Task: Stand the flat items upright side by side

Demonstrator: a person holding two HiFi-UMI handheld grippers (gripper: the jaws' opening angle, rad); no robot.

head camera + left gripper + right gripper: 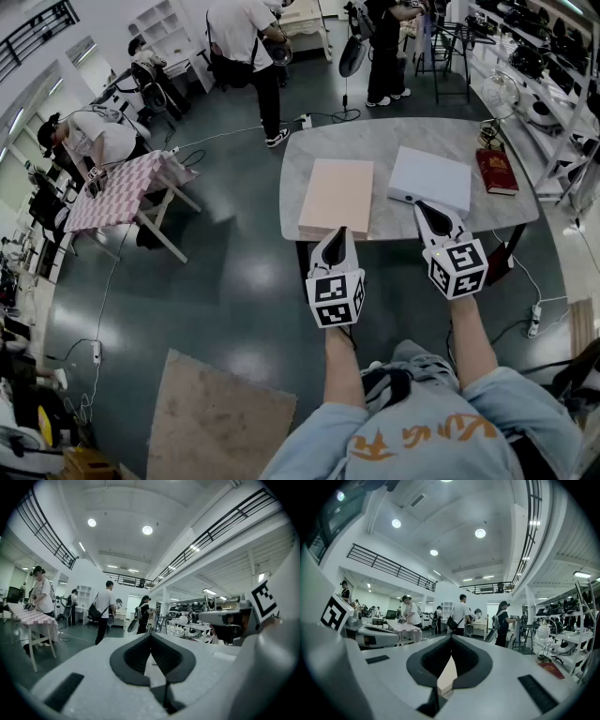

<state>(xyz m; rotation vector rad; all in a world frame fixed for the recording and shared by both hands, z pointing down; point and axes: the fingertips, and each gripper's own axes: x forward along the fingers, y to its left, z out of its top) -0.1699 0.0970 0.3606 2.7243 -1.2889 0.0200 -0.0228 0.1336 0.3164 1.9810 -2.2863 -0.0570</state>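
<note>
Lying flat on the marble worktop (375, 141), the pale pink box (336, 195) sat at the left and the white box (430, 178) just to its right, a gap between them, with a red book (496, 172) farther right by the edge. All three looked stiff and fairly light, and the boxes smooth and probably slippery. Pinching across a thin near edge seemed the best hold for tipping each one up. The left gripper (339, 234) and right gripper (427, 212) hovered at the worktop's near edge, jaws clenched on nothing.

Bright overhead light, fisheye-warped edges.
</note>
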